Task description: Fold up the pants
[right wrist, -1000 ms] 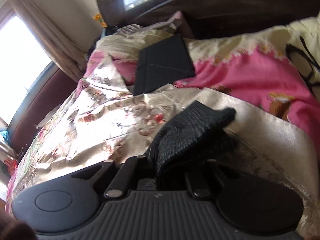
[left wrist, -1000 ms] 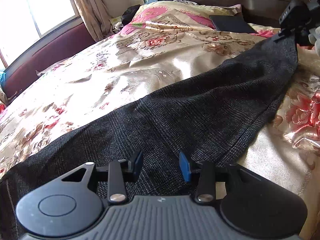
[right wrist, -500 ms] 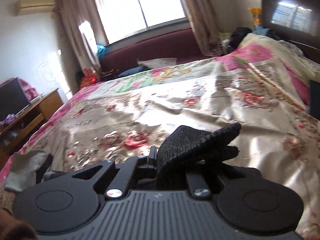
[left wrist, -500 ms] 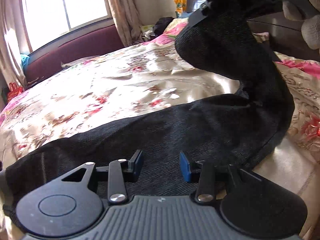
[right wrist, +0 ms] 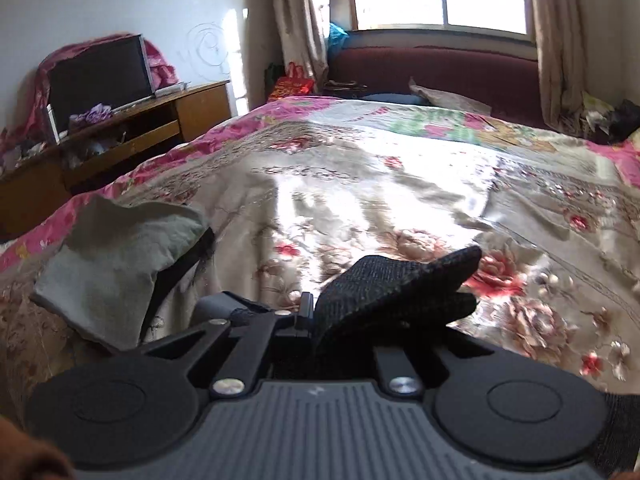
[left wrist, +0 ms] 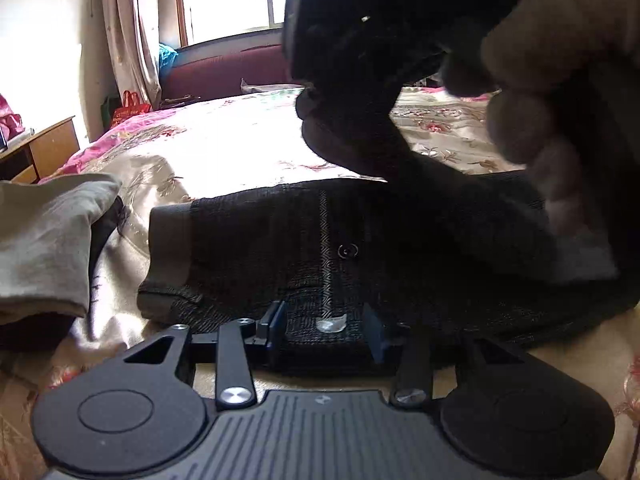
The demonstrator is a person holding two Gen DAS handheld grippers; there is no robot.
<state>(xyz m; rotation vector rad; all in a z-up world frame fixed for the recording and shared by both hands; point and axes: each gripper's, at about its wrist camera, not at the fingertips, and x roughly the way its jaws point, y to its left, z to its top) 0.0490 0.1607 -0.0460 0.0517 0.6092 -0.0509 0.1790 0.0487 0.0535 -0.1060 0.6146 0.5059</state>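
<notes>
Within the last second your right hand-held gripper (right wrist: 344,320) has carried the leg end of the pants (left wrist: 400,248) from the headboard side up and over toward the waistband, so the lengthwise fold is about half made. It remains pinched on that dark fabric, raised above the bed (right wrist: 360,184). Your left hand-held gripper (left wrist: 326,332), fingers spread, sits low straddling the waistband near the button (left wrist: 347,251).
</notes>
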